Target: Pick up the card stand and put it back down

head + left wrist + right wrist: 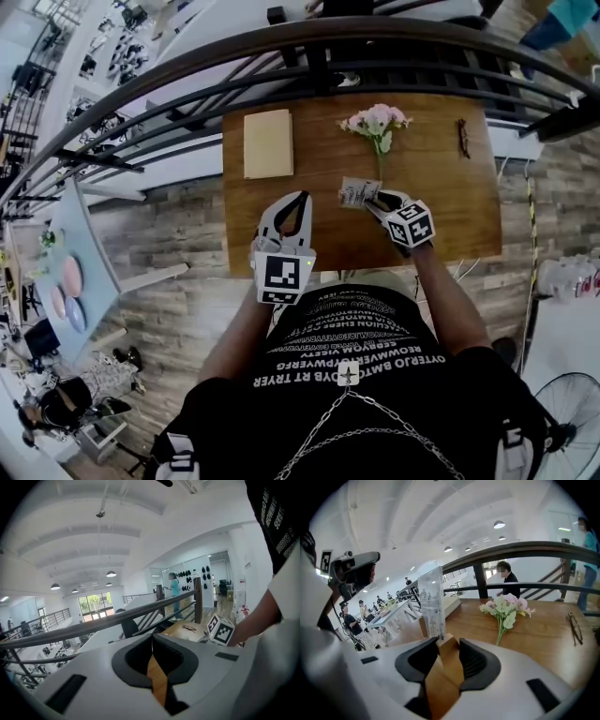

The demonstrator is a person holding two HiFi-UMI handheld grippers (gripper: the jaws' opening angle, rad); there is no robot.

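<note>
The table (441, 216) is brown matt wood, grain visible. The card stand (432, 599) is a clear glossy plastic sheet over printed paper, in a smooth bare wooden base. The right gripper (449, 645) has a white matt plastic shell; its pads (477, 660) are dark, ribbed, rubbery-looking. On the table, the notebook (268, 142) shows a tan matt cover. Beyond the table, the railing (309, 42) is dark, smooth, faintly glossy.

Card stand (431, 599), light wooden block base carrying a thin pale printed card, card upright, base clamped between the right gripper (448, 645) pads, located mid-tabletop (441, 225), slightly toward the near edge
</note>
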